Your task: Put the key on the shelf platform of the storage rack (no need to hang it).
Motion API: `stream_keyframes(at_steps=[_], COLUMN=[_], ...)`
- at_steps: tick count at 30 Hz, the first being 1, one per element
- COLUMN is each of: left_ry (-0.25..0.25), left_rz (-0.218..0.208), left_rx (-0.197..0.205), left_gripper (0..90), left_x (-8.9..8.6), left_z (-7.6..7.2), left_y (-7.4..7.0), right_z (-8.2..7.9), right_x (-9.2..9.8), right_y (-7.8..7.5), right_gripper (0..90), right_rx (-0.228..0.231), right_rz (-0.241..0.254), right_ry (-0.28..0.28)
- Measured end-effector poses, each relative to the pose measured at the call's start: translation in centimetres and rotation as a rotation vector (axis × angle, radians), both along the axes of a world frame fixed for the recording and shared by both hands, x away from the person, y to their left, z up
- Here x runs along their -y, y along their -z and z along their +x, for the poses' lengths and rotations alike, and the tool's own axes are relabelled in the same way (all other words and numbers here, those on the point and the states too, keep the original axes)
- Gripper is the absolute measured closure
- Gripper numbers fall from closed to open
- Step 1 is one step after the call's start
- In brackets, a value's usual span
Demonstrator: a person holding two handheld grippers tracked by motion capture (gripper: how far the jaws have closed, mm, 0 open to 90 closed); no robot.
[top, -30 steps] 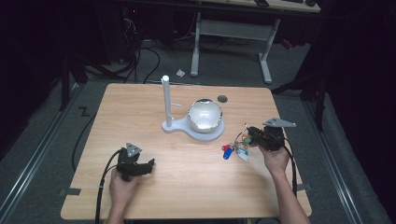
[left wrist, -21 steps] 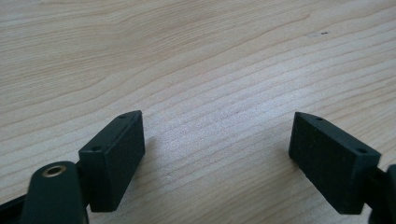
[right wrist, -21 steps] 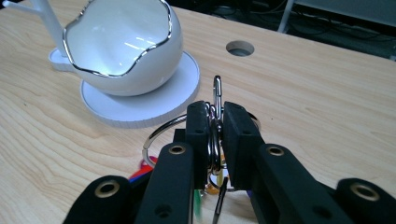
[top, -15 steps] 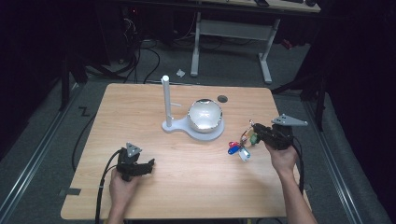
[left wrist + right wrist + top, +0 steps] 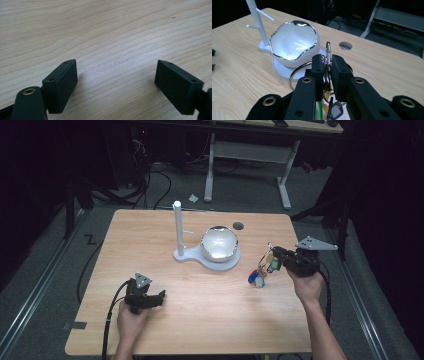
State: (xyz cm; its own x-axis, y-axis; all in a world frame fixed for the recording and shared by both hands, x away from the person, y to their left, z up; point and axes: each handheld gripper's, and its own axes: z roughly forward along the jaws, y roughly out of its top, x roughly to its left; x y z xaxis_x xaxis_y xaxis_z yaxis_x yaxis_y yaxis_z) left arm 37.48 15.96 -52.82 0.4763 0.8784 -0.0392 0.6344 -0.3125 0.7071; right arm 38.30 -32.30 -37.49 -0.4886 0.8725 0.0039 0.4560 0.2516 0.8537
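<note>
A bunch of keys [image 5: 261, 270] on silver rings with coloured tags hangs near the white bowl [image 5: 219, 243].

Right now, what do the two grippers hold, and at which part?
The right gripper pinches a bunch of keys by its metal rings near the clip. The left gripper holds nothing; it is open.

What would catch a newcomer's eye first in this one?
Likely the bunch of keys with coloured tags, pinched in the right tongs and dangling at the table's right side. Next comes the glossy white bowl with a silver rim, sitting mid-table on a white stand with a pegged post. The left tongs rest open over bare wood.
</note>
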Motion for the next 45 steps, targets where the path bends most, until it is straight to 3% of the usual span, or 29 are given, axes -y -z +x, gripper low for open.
stream_keyframes(at_steps=[24,29,45], left_ry=[0.000,0.001,0.001], left_rz=[0.000,0.000,0.000], left_rx=[0.000,-0.001,0.000], left_gripper=[18.9,18.8,18.9], left_x=[0.0,0.0,0.0], left_z=[0.0,0.0,0.0], left_y=[0.0,0.0,0.0], right_z=[1.5,2.0,4.2], right_x=[-3.0,-3.6,-6.2], right_y=[-4.8,-5.6,-7.4], right_gripper=[81.7,81.7,81.7], right_rx=[0.048,0.055,0.058], right_rz=[0.029,0.045,0.034], right_ry=[-0.113,-0.127,-0.176])
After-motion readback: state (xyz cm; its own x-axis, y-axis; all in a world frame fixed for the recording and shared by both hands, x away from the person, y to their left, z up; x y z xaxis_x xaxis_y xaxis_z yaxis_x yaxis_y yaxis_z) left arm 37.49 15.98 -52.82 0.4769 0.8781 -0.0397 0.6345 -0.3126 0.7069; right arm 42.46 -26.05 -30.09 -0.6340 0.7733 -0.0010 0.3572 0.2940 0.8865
